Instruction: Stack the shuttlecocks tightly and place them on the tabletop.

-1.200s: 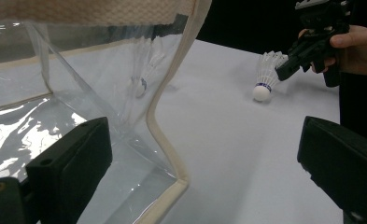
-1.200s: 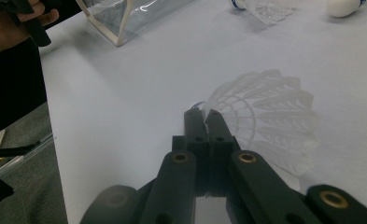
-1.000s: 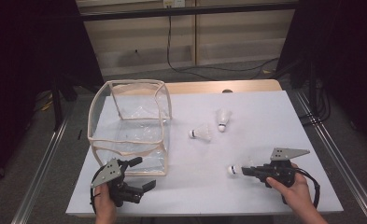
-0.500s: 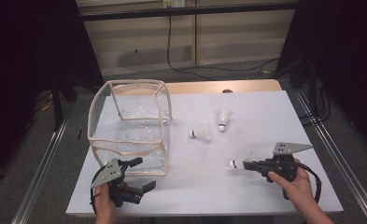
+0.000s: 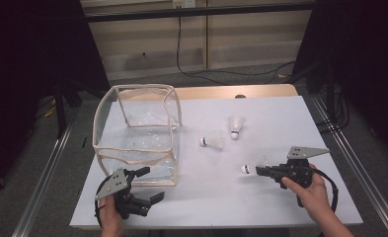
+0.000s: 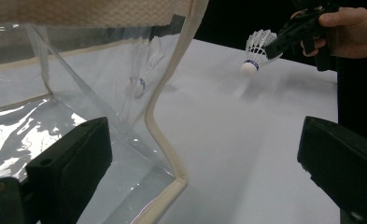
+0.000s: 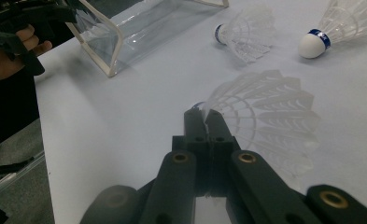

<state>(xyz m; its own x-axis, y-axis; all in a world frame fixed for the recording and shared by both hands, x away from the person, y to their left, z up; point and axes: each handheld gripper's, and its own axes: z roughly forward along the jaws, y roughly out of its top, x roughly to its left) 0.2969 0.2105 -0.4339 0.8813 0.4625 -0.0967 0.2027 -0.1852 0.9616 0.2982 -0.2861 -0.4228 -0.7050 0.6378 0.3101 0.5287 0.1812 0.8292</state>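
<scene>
My right gripper [image 5: 258, 171] is shut on the feather rim of a white shuttlecock [image 5: 249, 168], held a little above the white table [image 5: 280, 113] at the front right. In the right gripper view the jaws pinch together on the feathers [image 7: 265, 121]. The left gripper view shows that shuttlecock [image 6: 256, 53] hanging cork down over its shadow. My left gripper [image 5: 151, 184] is open at the front left, just in front of a clear box with beige trim [image 5: 132, 148]. Its jaws stand wide apart around the box's near corner [image 6: 165, 121].
Two more shuttlecocks lie on the table behind the right gripper, one [image 5: 212, 140] on its side near the middle and one [image 5: 236, 126] farther back. A wooden strip [image 5: 231, 92] runs along the table's far edge. Metal rails [image 5: 344, 148] flank both sides.
My right gripper has lifted the shuttlecock slightly off the table and carried it a little away from the front edge. The left gripper has stayed put.
</scene>
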